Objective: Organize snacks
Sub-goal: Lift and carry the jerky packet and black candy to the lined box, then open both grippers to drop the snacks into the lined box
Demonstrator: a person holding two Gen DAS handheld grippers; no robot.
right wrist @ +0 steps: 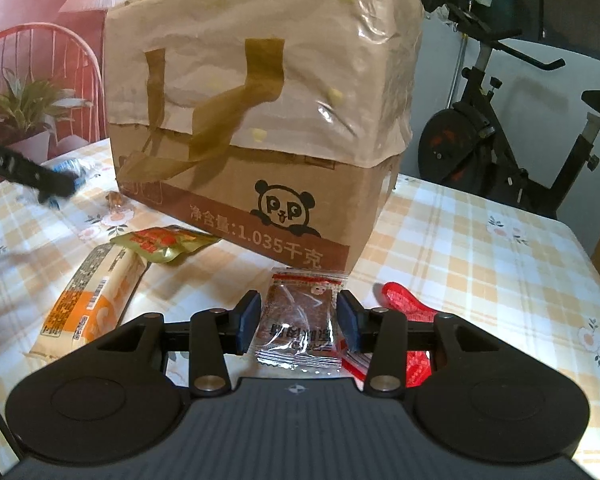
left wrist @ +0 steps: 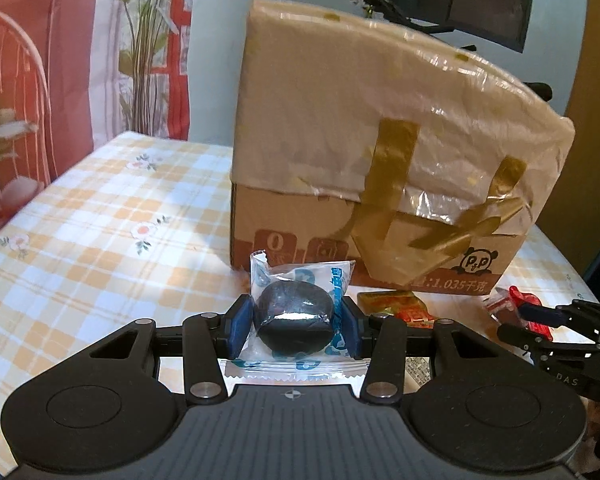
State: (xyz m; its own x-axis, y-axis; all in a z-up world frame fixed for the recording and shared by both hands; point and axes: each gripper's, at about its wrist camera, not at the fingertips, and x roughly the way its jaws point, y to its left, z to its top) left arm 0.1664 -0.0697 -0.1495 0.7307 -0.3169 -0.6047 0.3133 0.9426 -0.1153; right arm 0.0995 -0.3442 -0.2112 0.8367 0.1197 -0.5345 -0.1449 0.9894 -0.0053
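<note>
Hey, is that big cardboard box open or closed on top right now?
Closed. The cardboard box has its top covered by a taped-down plastic sheet, with brown tape strips running down its front. No opening shows.

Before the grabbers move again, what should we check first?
1. Left gripper has its jaws shut on the round black snack in a clear blue-printed wrapper: ok.
2. That snack is lifted off the yellow checked tablecloth: cannot tell.
3. Right gripper has the flat brown snack in a clear red-topped wrapper between its jaws: ok.
4. Right jaws are pressing on it: not ok, gaps show on both sides.
5. The taped brown cardboard box with a panda logo has an opening for snacks: cannot tell.
</note>
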